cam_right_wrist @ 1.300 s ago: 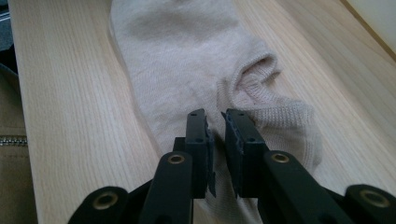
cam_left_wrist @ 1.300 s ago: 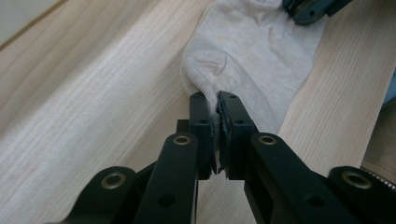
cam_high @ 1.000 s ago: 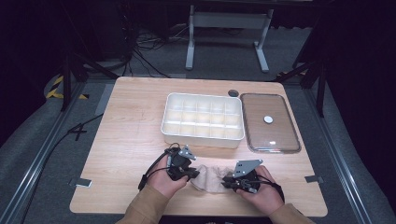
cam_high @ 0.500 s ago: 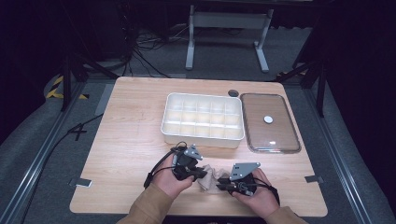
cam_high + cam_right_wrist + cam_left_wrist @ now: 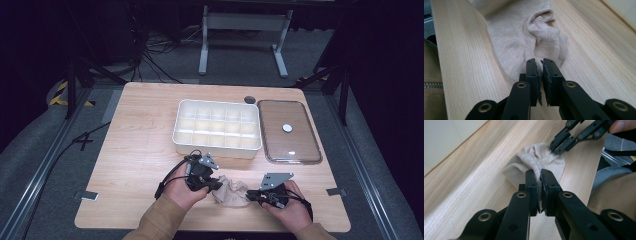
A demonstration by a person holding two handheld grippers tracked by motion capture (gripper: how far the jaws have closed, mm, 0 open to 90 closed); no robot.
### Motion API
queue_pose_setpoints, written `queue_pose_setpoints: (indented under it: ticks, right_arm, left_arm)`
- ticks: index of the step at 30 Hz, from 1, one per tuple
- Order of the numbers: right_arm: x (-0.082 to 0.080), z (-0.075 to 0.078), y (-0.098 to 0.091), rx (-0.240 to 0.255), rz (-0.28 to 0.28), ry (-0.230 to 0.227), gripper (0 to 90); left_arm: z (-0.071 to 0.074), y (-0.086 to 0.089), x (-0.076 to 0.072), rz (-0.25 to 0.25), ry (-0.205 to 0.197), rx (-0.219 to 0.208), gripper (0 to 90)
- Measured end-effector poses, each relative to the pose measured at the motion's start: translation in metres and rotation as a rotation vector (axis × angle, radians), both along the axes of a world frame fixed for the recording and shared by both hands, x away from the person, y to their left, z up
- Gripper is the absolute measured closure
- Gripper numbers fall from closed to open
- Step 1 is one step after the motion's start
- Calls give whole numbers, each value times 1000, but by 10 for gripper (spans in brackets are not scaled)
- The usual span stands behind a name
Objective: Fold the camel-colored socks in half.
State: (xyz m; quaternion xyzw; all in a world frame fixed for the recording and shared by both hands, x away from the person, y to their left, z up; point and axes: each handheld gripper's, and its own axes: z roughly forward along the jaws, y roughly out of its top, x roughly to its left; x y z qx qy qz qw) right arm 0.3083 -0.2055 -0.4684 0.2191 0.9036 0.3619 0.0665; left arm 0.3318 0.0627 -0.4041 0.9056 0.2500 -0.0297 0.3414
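Observation:
A beige sock [image 5: 232, 193] lies crumpled on the wooden table [image 5: 145, 130] near its front edge, between the two hands. My left gripper [image 5: 217, 186] comes in from the left and is shut on the ribbed end of the sock [image 5: 522, 166], with fabric pinched between its pads [image 5: 540, 173]. My right gripper [image 5: 251, 195] faces it from the right. Its jaws have just been closing and now stand almost together [image 5: 541, 62], with no fabric seen between them. The sock's edge [image 5: 524, 35] lies just beyond its tips. The right gripper [image 5: 554, 147] also shows touching the sock's far side.
A white compartment tray [image 5: 217, 150] stands mid-table behind the hands. To its right lies a clear lid [image 5: 300, 150] with a white knob. Tan sleeves enter from the bottom. Bare wood stretches along the left side of the table.
The sock, earlier stretched flat between the grippers, is now bunched up near the left gripper. The right gripper came in towards it, then shifted slightly back to the right.

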Motion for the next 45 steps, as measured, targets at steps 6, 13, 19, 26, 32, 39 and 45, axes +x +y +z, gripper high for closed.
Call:
queue_pose_setpoints:
  ticks: [6,13,19,26,32,39,45]
  right_arm:
    - [-1,-1,4,8,8,0,832]
    - [0,-2,6,26,17,10,833]
    - [1,-3,6,39,20,13,833]
    - [1,-4,6,48,21,16,831]
    - [0,2,1,64,19,10,816]
    - [1,9,-8,84,-3,0,815]
    - [1,4,-7,49,8,26,844]
  left_arm:
    - [1,-6,-2,-11,-10,-22,849]
    - [1,-17,-1,-29,-8,-38,849]
    - [0,-34,0,-62,0,-25,848]
    - [-13,-43,4,-68,20,15,847]
    - [-20,-47,5,-70,31,37,845]
    - [-26,-52,5,-58,26,56,844]
    - [-29,-53,5,-51,33,48,839]
